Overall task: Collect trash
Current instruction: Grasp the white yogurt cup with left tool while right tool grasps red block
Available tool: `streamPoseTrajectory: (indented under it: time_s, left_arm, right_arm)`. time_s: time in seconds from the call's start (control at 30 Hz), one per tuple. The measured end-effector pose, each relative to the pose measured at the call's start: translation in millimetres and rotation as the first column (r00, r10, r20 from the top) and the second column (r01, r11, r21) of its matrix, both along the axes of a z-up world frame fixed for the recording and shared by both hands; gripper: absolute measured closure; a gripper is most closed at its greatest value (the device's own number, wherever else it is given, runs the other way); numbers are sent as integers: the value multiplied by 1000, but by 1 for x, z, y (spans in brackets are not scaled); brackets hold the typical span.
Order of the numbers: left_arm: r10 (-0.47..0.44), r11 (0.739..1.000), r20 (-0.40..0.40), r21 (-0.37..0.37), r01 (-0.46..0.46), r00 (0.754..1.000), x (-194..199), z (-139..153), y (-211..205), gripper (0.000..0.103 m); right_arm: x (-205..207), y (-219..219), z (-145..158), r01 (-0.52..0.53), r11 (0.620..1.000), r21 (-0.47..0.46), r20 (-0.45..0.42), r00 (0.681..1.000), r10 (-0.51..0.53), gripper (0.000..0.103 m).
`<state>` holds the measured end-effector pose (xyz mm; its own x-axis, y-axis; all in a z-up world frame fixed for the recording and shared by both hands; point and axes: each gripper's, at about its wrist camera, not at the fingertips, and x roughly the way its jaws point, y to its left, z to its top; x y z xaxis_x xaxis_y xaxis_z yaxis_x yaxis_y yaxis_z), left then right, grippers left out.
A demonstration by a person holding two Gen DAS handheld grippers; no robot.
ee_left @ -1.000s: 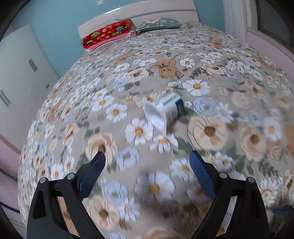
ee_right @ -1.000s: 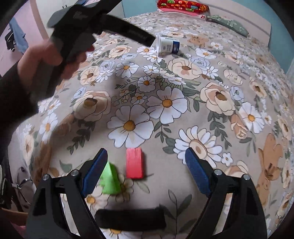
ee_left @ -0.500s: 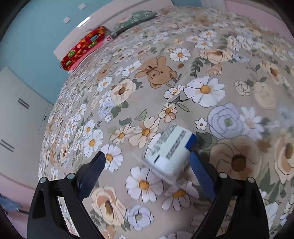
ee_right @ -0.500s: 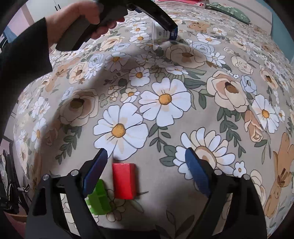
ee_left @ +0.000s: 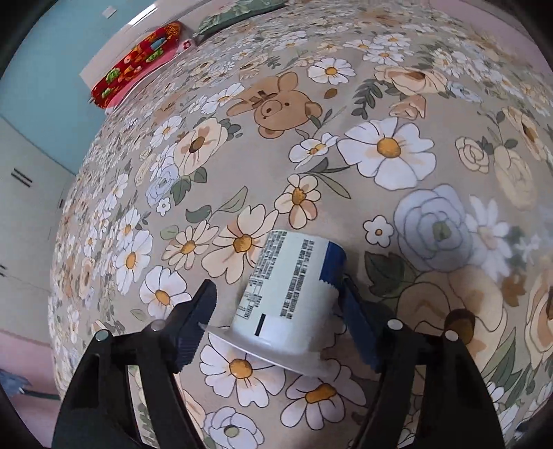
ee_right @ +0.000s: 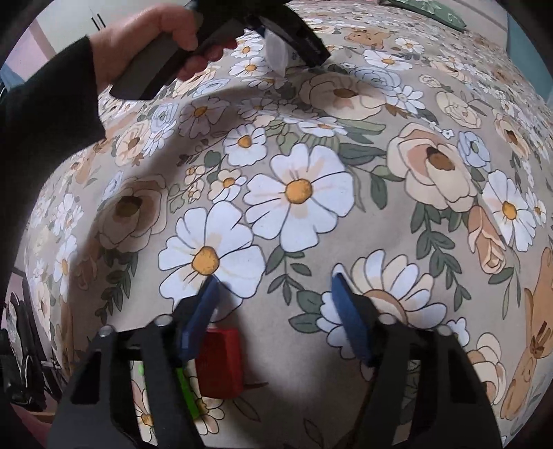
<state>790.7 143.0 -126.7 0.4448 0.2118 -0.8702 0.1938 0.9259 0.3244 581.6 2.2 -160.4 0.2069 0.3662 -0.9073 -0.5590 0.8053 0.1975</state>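
Left claw (ee_left: 276, 314) has closed in around the cup (ee_left: 290, 293).

yoghurt cup (ee_left: 290, 293): smooth white plastic, printed label, slight sheen | bedspread (ee_left: 380, 193): matt woven cloth, floral print | left tongs (ee_left: 276, 317): matt black plastic, ribbed blue pads (ee_left: 356, 328) | red block (ee_right: 221, 362): smooth, matt

Place: a home bedroom
Bed (ee_left: 380, 172): covered in a floral, bear-print sheet
Pillows: red pillow (ee_left: 138, 62) and green pillow (ee_left: 238, 15) at the headboard
Walls: blue wall (ee_left: 52, 58), pale wardrobe (ee_left: 24, 193)
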Motion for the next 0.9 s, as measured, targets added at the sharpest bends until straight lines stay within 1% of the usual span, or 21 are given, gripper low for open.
streamPoseTrajectory:
  time_s: [0.03, 0.2, 0.33, 0.4, 0.53, 0.57, 0.63, 0.67, 0.73, 0.8, 0.87, 0.9]
  left_arm:
    - [8, 1000, 6, -13, -8, 1000, -1, 1, 1, 29]
    - [57, 998, 15, -41, -57, 998, -7, 2, 6, 31]
    - [53, 998, 19, -39, -52, 998, -14, 5, 5, 32]
    - [64, 997, 19, -43, -63, 998, -19, 7, 6, 32]
    - [75, 996, 28, -53, -73, 997, -30, 8, 9, 34]
    - [79, 996, 30, -50, -77, 996, -32, 8, 9, 34]
    - [98, 994, 35, -53, -96, 995, -39, 8, 12, 35]
    - [107, 993, 36, -57, -104, 994, -41, 9, 13, 35]
    - [131, 989, 34, -68, -128, 991, -46, 11, 16, 35]
    - [147, 986, 26, -86, -145, 989, -51, 13, 19, 35]
    - [146, 986, 34, -87, -143, 989, -58, 16, 20, 35]
    - [146, 986, 39, -82, -143, 988, -61, 18, 20, 35]
  right_arm:
    - [0, -1, 0, 1, 1000, -4, 4, 1000, -1, 47]
    - [-12, 1, 2, -16, 1000, -25, 16, 1000, 17, 47]
    - [-23, 4, 4, -31, 999, -21, 16, 999, 31, 47]
    - [-28, 6, 6, -41, 999, -18, 16, 999, 42, 47]
    - [-43, 9, 6, -72, 996, -47, 29, 997, 74, 48]
    - [-46, 10, 5, -78, 995, -60, 37, 996, 80, 50]
    - [-50, 10, 2, -92, 992, -81, 45, 994, 95, 62]
    - [-52, 10, 1, -93, 992, -82, 46, 994, 97, 65]
    - [-54, 8, 2, -90, 993, -77, 44, 995, 94, 77]
    - [-58, 7, 3, -93, 992, -82, 47, 994, 97, 78]
    - [-62, 5, 5, -92, 992, -84, 53, 994, 97, 77]
    - [-63, 4, 6, -92, 992, -81, 45, 994, 96, 73]
